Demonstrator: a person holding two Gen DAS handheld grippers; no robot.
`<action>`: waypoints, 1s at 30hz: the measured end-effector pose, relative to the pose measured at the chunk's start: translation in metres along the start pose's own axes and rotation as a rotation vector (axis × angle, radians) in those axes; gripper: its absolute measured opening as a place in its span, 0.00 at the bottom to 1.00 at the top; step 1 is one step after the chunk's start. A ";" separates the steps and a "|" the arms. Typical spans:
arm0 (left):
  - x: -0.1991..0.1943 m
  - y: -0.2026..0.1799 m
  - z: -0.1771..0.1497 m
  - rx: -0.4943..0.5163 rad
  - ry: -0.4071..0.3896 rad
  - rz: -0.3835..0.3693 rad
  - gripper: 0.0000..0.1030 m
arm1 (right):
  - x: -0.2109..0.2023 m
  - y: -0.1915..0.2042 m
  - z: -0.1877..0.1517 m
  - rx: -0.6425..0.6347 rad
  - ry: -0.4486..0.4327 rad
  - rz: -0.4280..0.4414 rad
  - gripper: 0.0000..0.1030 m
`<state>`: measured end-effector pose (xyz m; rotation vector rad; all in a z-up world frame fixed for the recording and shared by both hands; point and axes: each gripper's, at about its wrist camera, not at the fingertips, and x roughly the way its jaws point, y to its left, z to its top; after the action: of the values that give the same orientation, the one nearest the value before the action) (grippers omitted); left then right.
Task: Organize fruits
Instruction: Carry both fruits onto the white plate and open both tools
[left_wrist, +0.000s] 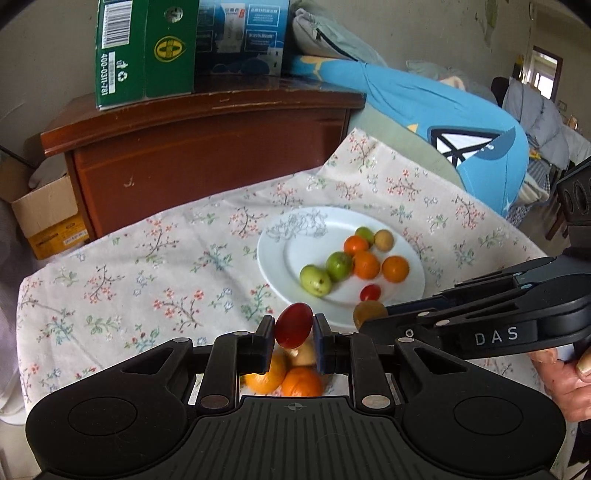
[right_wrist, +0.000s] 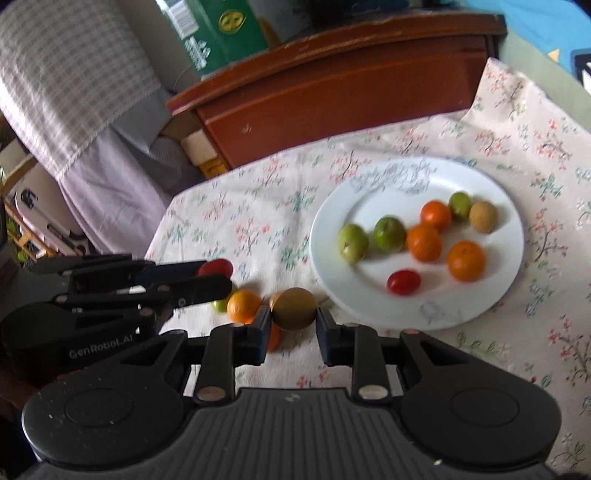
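Left gripper (left_wrist: 294, 330) is gripping a red cherry tomato (left_wrist: 293, 325) above loose fruit near the tablecloth's (left_wrist: 147, 280) front edge – right gripper (right_wrist: 294, 319) is clamping a brown-green fruit (right_wrist: 294, 308) just beside the white plate's (right_wrist: 509, 236) near rim; seven fruits are lying on it

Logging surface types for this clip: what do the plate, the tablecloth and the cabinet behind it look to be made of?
White plate: likely glazed ceramic; glossy, smooth, with a grey printed pattern on its rim.
Floral tablecloth: woven fabric, matte; it drapes and creases at the table edge.
Cabinet: reddish-brown wood or veneer, lacquered; it has a sheen, with chips and scuffs along the top edge.
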<state>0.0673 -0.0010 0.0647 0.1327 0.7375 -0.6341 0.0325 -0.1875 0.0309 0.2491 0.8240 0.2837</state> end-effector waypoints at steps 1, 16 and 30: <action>0.000 -0.002 0.002 0.000 -0.005 0.000 0.19 | -0.002 -0.001 0.002 0.000 -0.010 -0.004 0.26; 0.018 -0.007 0.031 -0.062 -0.036 0.003 0.19 | -0.013 -0.017 0.031 0.003 -0.086 -0.048 0.26; 0.063 0.002 0.047 -0.108 -0.006 0.016 0.19 | 0.010 -0.045 0.052 0.030 -0.117 -0.097 0.26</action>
<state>0.1315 -0.0458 0.0571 0.0372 0.7623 -0.5784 0.0850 -0.2315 0.0439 0.2506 0.7229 0.1638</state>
